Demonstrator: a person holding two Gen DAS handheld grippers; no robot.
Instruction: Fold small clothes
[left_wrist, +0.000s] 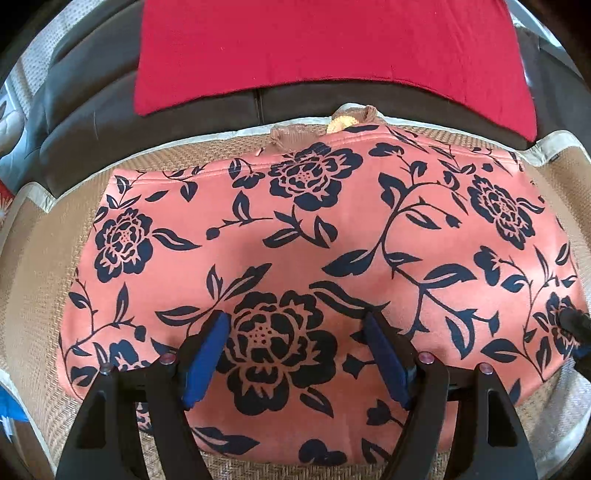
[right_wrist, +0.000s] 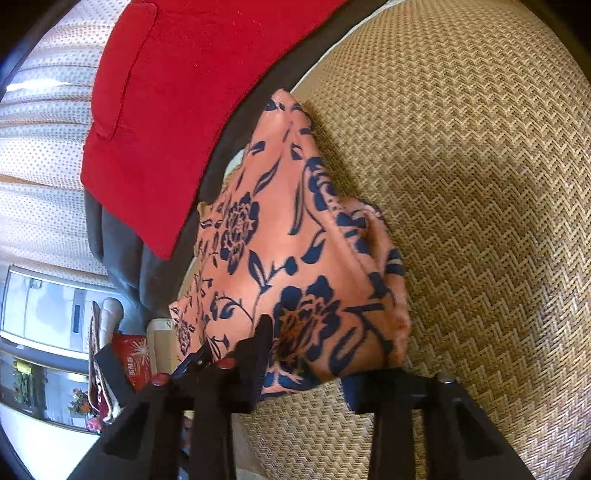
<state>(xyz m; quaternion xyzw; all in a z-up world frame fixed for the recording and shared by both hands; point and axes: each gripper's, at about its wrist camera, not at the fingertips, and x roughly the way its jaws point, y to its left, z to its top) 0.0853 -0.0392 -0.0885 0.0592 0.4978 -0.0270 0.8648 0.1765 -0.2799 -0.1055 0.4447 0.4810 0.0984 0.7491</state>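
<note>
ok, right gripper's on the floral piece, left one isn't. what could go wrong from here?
1. The right gripper pinches only the bunched edge of the floral garment; lifting may take one layer and skew the fold.
2. The left gripper hangs open over the middle, gripping nothing, so that side could drag on the woven mat.

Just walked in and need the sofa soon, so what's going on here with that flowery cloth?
A person is folding a small salmon-pink garment with a navy flower print on a woven tan mat, using two hand-held grippers. The right gripper has clamped a raised corner of the garment. The left gripper hovers over the flat middle with its jaws open, holding nothing. A red cloth lies behind on the dark sofa back, untouched.
</note>
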